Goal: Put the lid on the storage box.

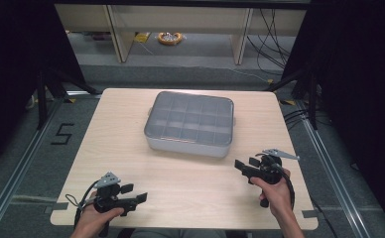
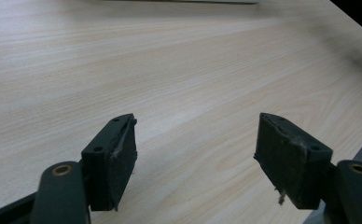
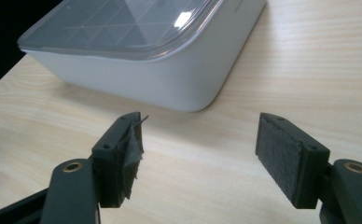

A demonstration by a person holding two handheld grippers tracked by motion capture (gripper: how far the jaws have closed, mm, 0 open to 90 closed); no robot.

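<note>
A white rectangular box (image 1: 189, 124) with a clear lid over a grid of compartments sits closed in the middle of the wooden table (image 1: 131, 163). My left gripper (image 1: 135, 193) rests near the table's front left edge, open, jaws pointing right with nothing between them (image 2: 195, 154). My right gripper (image 1: 246, 164) is held at the front right, open and empty, aimed left toward the box. In the right gripper view the box (image 3: 142, 70) lies just beyond the jaws (image 3: 198, 149), its near corner a short way off.
Bare tabletop (image 2: 170, 70) stretches ahead of the left gripper. Beyond the table are a grey floor, wooden furniture legs (image 1: 118, 34), a yellow roll (image 1: 169, 38) and cables (image 1: 275, 34). Black stands (image 1: 44, 94) flank both sides.
</note>
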